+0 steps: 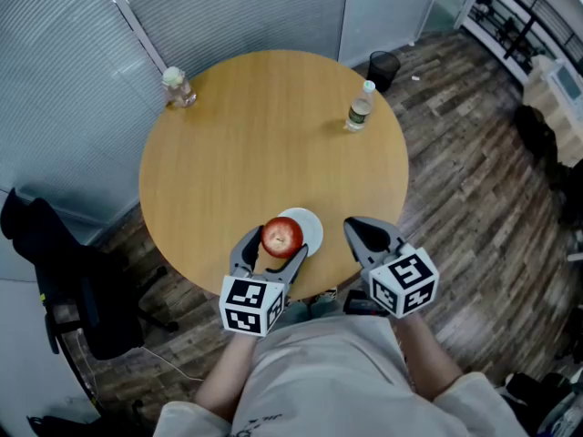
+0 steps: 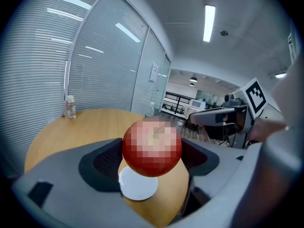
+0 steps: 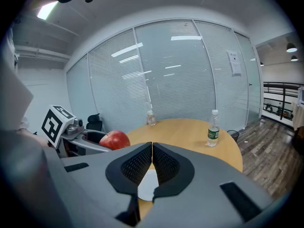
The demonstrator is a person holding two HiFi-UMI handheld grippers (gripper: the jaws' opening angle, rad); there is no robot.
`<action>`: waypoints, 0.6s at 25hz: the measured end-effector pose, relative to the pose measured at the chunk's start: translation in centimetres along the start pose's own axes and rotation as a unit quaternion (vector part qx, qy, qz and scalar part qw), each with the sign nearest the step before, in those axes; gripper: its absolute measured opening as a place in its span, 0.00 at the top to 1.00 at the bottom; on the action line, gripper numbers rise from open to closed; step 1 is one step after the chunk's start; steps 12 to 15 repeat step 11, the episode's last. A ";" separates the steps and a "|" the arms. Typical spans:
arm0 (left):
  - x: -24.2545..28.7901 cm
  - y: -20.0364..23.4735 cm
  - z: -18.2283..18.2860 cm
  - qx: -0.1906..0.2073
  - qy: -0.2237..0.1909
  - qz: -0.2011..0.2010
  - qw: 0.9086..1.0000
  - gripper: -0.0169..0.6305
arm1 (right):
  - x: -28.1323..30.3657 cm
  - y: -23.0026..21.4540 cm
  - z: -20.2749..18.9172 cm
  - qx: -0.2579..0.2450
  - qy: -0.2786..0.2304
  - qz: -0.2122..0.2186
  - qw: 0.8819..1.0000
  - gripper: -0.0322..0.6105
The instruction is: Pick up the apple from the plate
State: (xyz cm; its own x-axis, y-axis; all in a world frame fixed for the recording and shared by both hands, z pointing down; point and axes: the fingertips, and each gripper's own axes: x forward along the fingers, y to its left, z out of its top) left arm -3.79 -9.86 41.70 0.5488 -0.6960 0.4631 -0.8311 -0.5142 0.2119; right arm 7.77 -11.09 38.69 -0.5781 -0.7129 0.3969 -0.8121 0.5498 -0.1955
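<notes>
Left gripper [image 2: 152,156] has its two dark jaws spread to the width of the red apple [image 2: 152,147] and pressed against the fruit's two sides, so the apple sits clamped between them. The apple hangs just above the white plate [image 2: 137,188], over the plate's left part in the head view, and looks to be lifted off it. Right gripper [image 3: 152,158] is just right of the plate, jaws closed tip to tip with nothing between them, low over the edge of the round wooden table [image 1: 273,135]. Each gripper carries a cube of black-and-white square markers, and these hold patterns only, no letters. Beyond the plate, toward the far right of the tabletop, stands a clear water bottle [image 1: 360,107] with a white cap and a green label whose print is too small to read. Well beyond the plate to the far left stands a small clear jar [image 1: 178,87]. A paper notice [image 3: 232,62] is fixed to the glass wall beyond the plate, its text illegible.
</notes>
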 end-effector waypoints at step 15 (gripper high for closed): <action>0.3 -0.3 0.4 0.001 -0.004 -0.007 1.000 0.38 | 0.2 0.3 0.1 -0.003 0.002 0.006 1.000 0.90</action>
